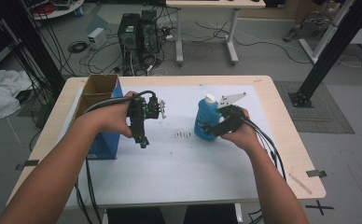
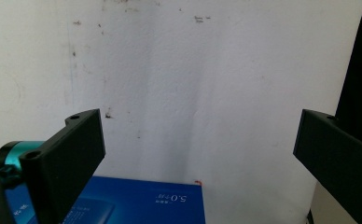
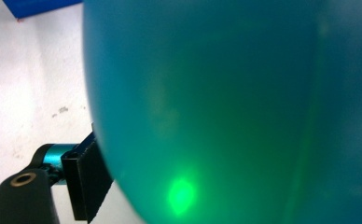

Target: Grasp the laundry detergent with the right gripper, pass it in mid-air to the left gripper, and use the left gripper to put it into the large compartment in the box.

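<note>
- High view: right gripper [image 1: 212, 129], black two-jaw tool with a grey three-cornered plate on top, sits at the lower part of an upright blue plastic bottle with a white cap [image 1: 206, 117], right of table centre.
- Right gripper view: blue bottle [image 3: 226, 107] right up against the camera, translucent blue-green, with a bright green spot low on it; one black jaw pad touches the bottle's left side. Other jaw hidden behind the bottle. Reads as clamped on the bottle, jaws either side.
- Bottle stands on the white sheet [image 1: 179, 158] that covers the light wooden table [image 1: 291, 149], bottle base looks to be on the sheet.
- Left gripper [image 1: 142, 142], black, held in the left hand [image 1: 111, 117] left of centre, pointing down and toward the near edge, just above the sheet.
- Left gripper view: jaws spread wide apart, nothing between them, bare stained white sheet [image 2: 193, 84] in the gap.
- Blue cardboard box with open brown flaps [image 1: 100, 105] stands at the far-left of the sheet, just beside the left hand; its blue printed face [image 2: 142, 200] shows low in the left gripper view.
- Patch of small dark specks [image 1: 183, 135] on the sheet between the two grippers, just left of the bottle.
- The grippers are well apart, not touching.
- Right hand [image 1: 242, 135] wraps the right gripper's handle, cables trailing toward the near right.
</note>
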The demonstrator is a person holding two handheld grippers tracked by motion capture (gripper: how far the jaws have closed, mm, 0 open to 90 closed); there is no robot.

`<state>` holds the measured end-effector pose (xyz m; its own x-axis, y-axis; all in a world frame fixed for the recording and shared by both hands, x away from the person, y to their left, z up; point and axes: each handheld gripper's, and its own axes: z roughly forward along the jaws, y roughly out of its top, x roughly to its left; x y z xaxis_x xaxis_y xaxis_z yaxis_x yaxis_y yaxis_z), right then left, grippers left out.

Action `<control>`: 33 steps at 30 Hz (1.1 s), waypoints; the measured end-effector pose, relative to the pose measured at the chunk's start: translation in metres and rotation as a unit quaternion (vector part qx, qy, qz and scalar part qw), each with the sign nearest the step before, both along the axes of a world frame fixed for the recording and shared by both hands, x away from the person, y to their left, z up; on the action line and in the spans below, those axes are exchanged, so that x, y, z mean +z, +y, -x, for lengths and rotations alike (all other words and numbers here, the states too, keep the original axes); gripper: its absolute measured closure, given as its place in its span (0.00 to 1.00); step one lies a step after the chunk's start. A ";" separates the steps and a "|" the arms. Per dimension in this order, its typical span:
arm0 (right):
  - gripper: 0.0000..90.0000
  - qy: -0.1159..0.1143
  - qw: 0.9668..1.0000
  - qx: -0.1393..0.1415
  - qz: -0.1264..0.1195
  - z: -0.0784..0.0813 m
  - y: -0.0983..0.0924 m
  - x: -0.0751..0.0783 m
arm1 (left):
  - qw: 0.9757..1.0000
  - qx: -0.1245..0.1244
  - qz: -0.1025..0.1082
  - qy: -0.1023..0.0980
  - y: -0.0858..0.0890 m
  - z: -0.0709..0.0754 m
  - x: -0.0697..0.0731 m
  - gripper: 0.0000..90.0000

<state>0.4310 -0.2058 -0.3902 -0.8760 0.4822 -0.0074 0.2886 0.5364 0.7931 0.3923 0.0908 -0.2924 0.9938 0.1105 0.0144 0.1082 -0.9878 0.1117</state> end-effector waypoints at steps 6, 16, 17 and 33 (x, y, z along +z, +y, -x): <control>0.21 -0.007 1.000 -0.001 -0.016 0.000 0.000 0.000 | 1.000 0.000 -0.001 0.000 0.001 0.000 0.000 0.02; 0.30 -0.016 1.000 -0.006 -0.015 0.001 0.003 -0.001 | 1.000 0.001 -0.001 -0.001 0.000 0.001 0.000 0.02; 0.31 -0.014 1.000 -0.007 -0.015 0.001 0.003 -0.001 | 1.000 0.002 -0.001 -0.001 0.000 0.001 0.000 0.02; 0.42 -0.013 1.000 -0.007 -0.018 0.000 0.002 -0.001 | 1.000 -0.001 -0.008 0.000 -0.004 -0.001 -0.002 0.02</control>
